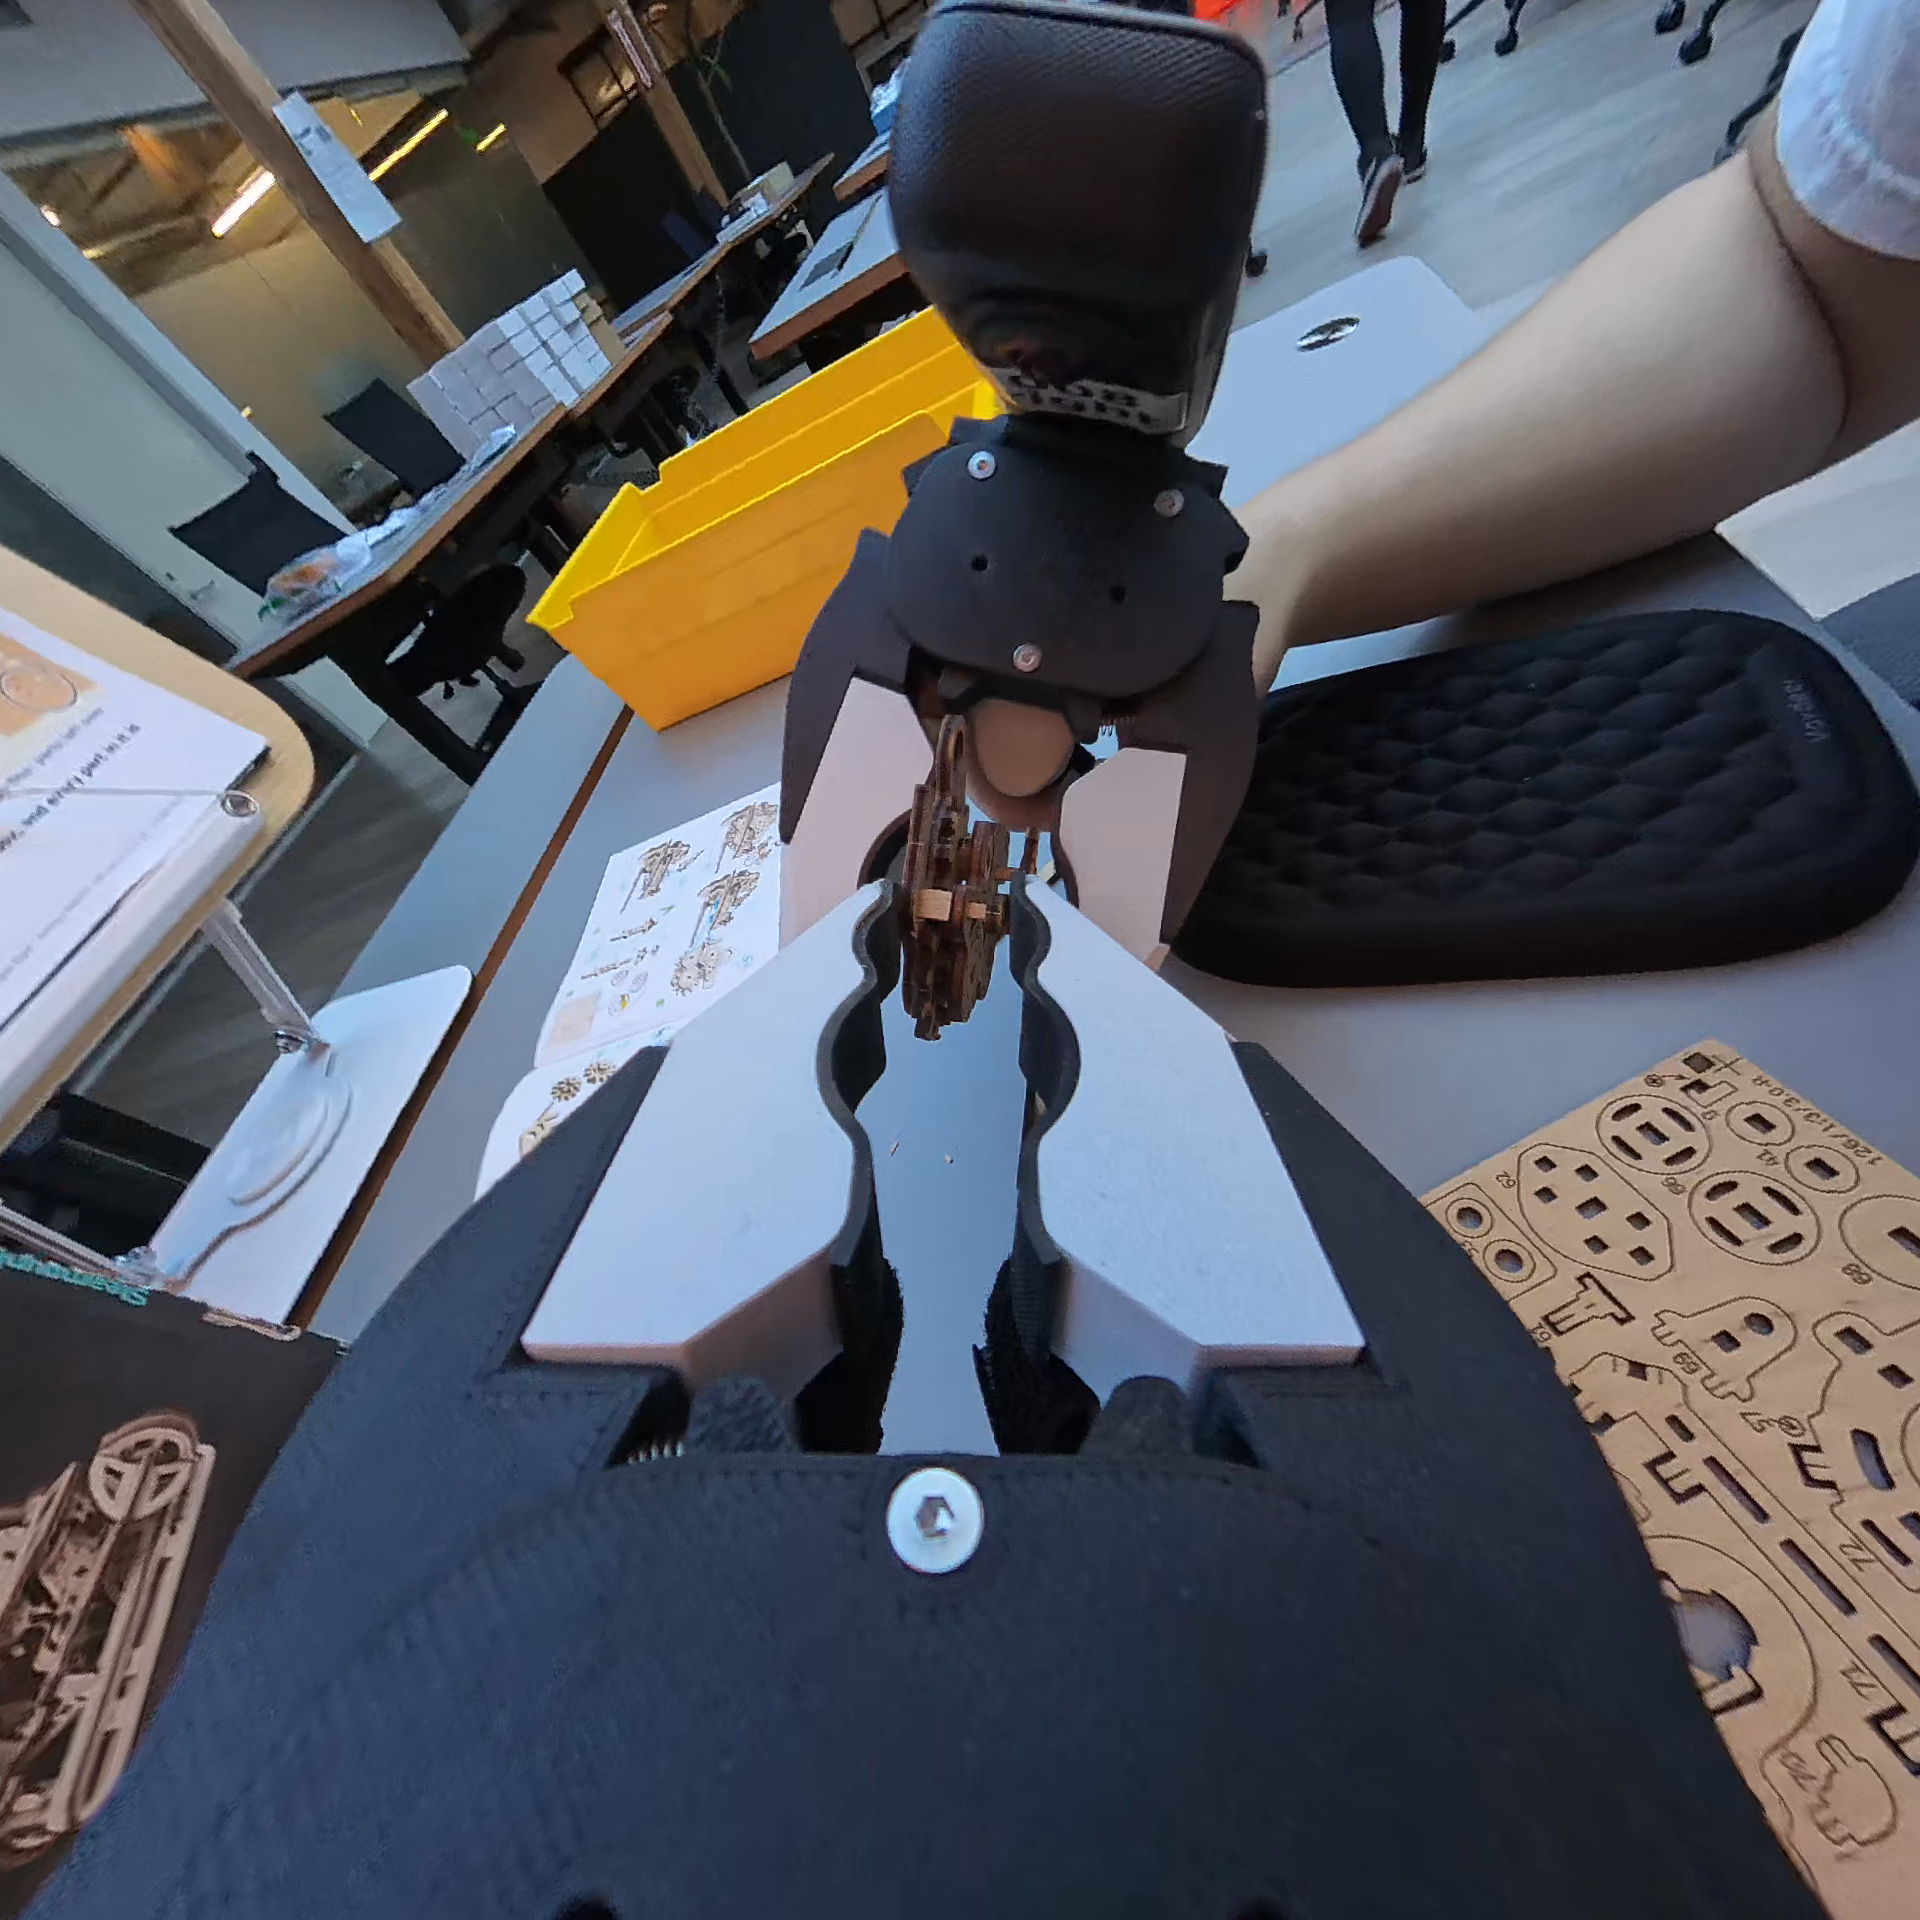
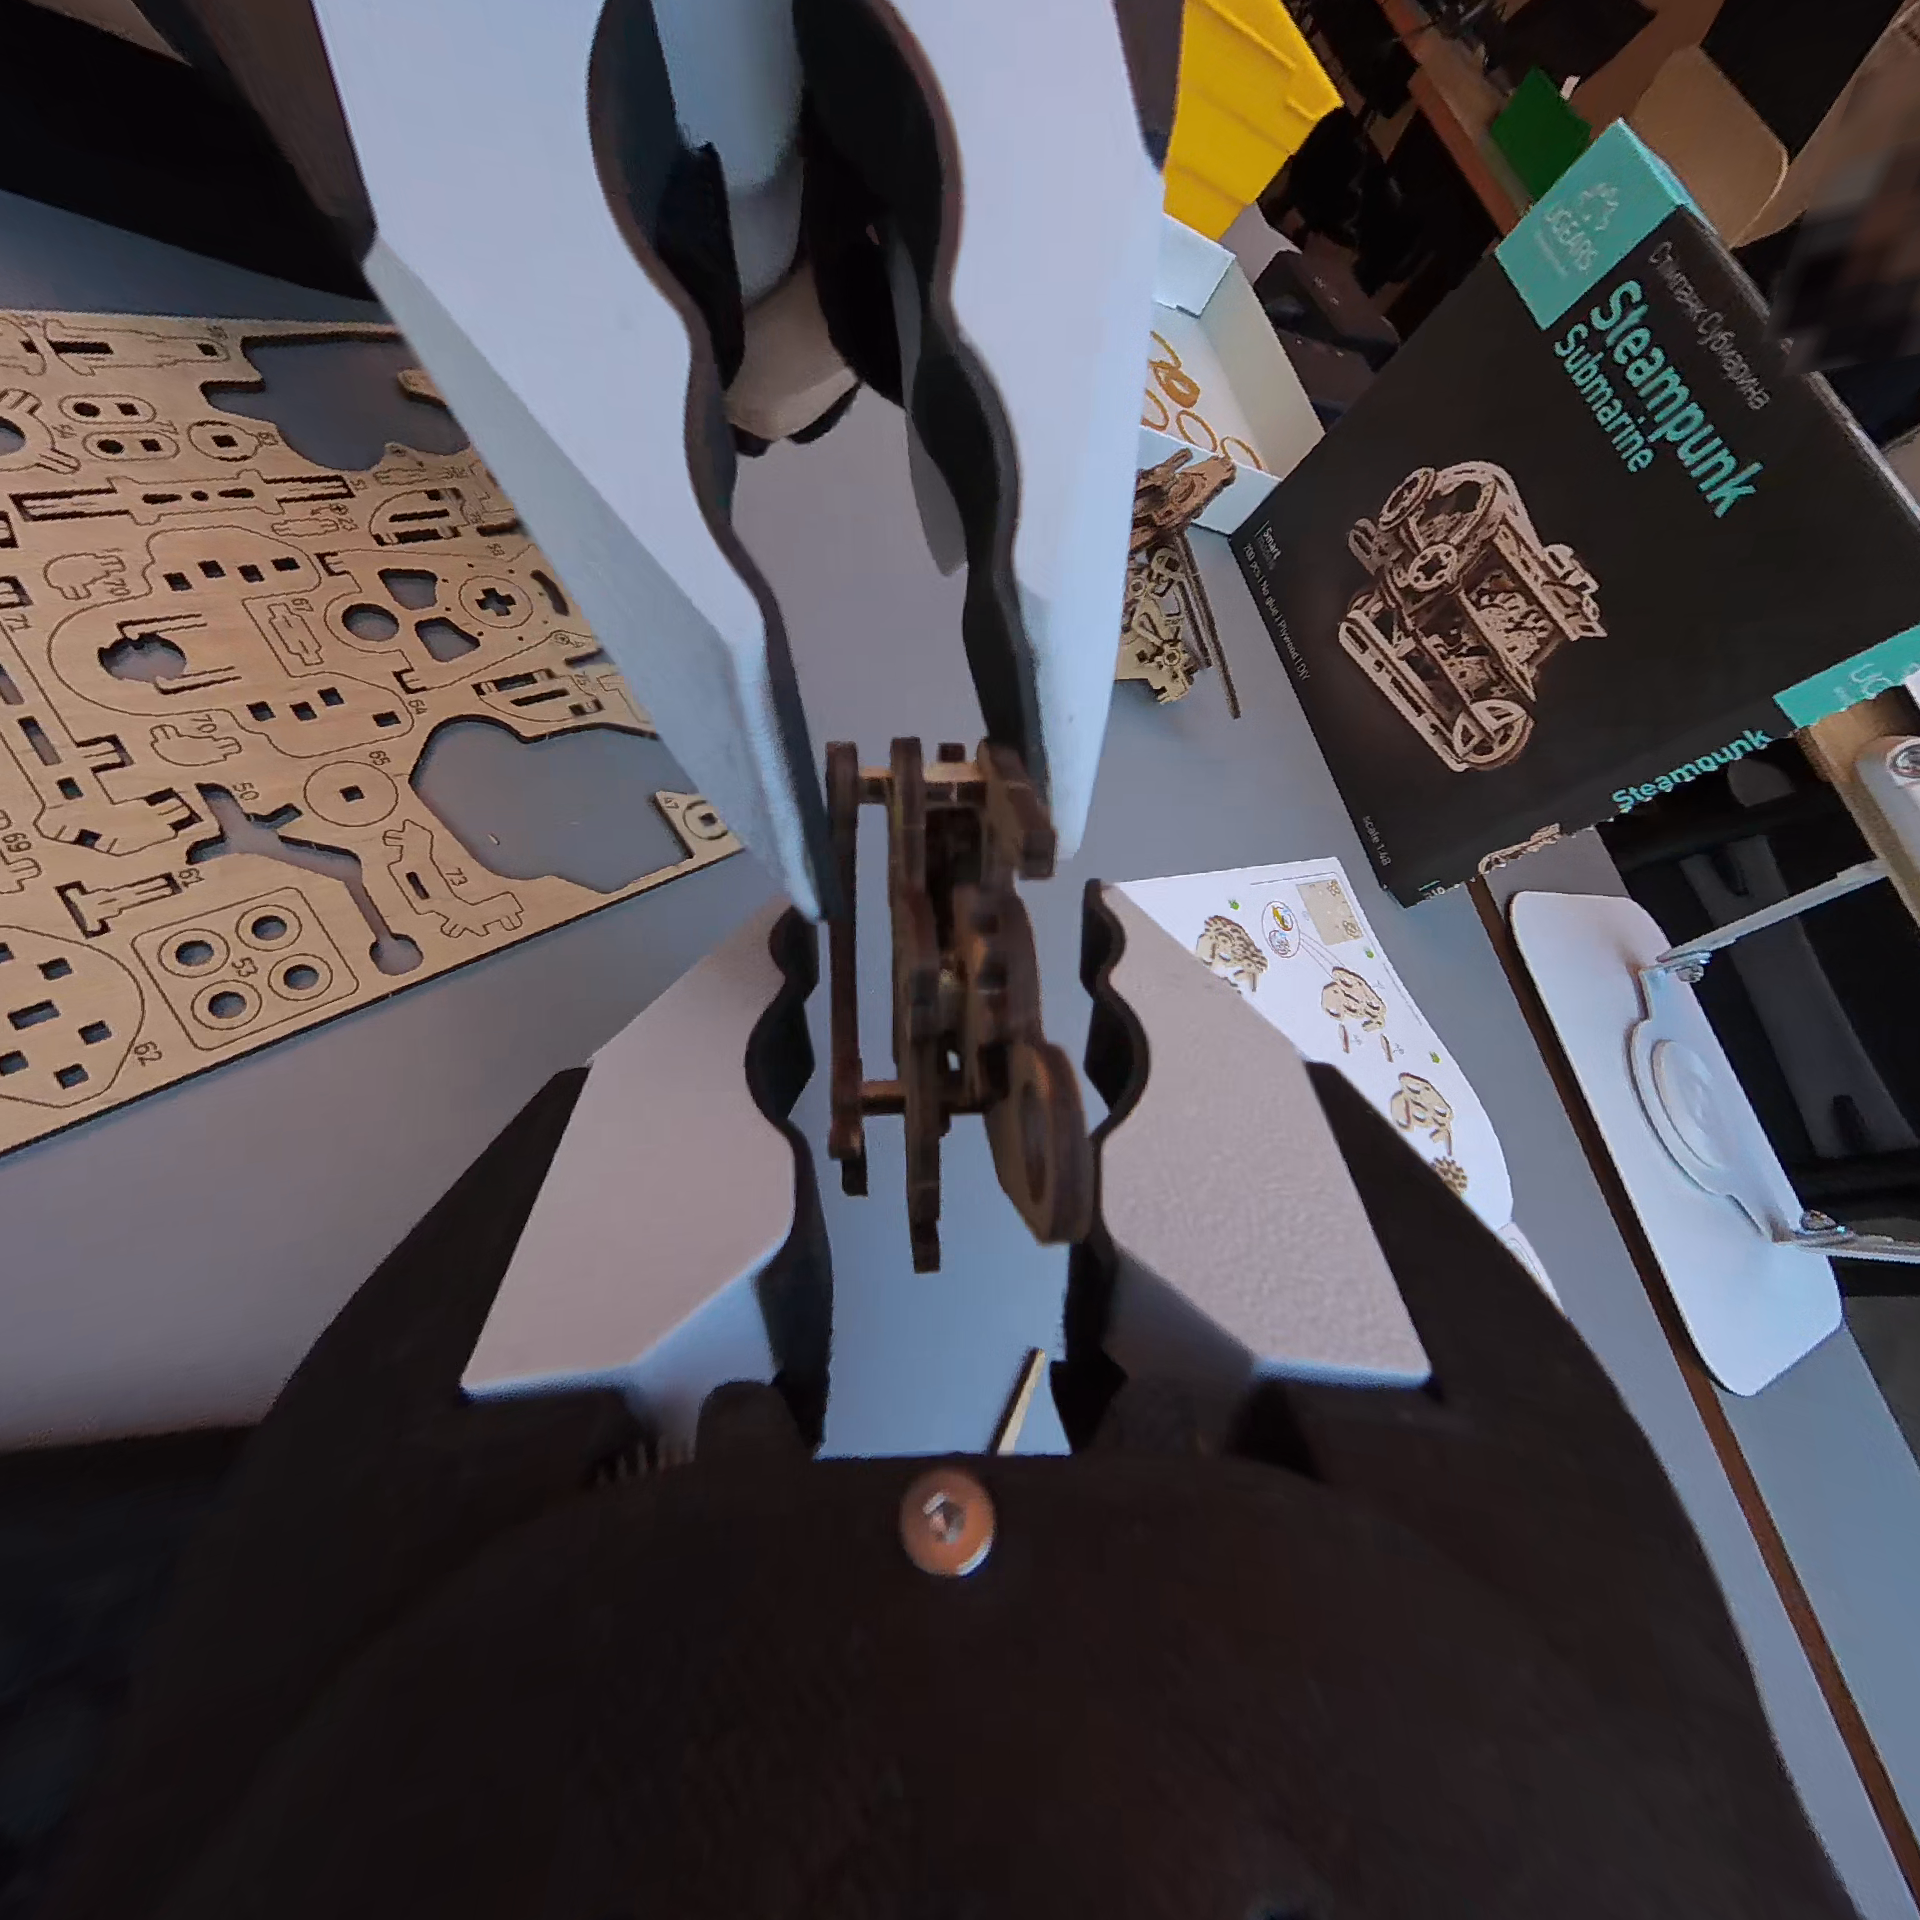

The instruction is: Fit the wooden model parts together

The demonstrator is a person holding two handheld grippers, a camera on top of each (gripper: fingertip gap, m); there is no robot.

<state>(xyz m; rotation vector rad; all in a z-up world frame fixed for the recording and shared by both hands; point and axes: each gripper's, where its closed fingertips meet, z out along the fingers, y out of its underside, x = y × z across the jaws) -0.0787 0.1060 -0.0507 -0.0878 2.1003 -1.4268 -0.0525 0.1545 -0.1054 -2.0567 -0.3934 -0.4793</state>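
Observation:
A small dark wooden model assembly [image 1: 951,935] of stacked plates, pegs and a round disc hangs above the grey table [image 1: 1351,1039], held from two sides. My left gripper [image 1: 954,899] is shut on one end of it. My right gripper [image 1: 987,831] faces the left one from above and grips the other end. In the right wrist view the assembly [image 2: 935,997] sits between my right gripper's pads [image 2: 945,925], which touch both its sides. The left gripper [image 2: 925,862] comes down from the top and pinches its far end.
A plywood sheet of laser-cut parts [image 1: 1714,1403] [image 2: 260,675] lies flat on the table. An instruction booklet [image 1: 675,935] [image 2: 1330,1018], a yellow bin [image 1: 748,551], a black cushion [image 1: 1558,800], the black kit box [image 2: 1558,540], another wooden sub-assembly [image 2: 1164,592] and a white stand base [image 2: 1683,1143] surround the grippers. About 7 centimetres separates my left fingertips from my right.

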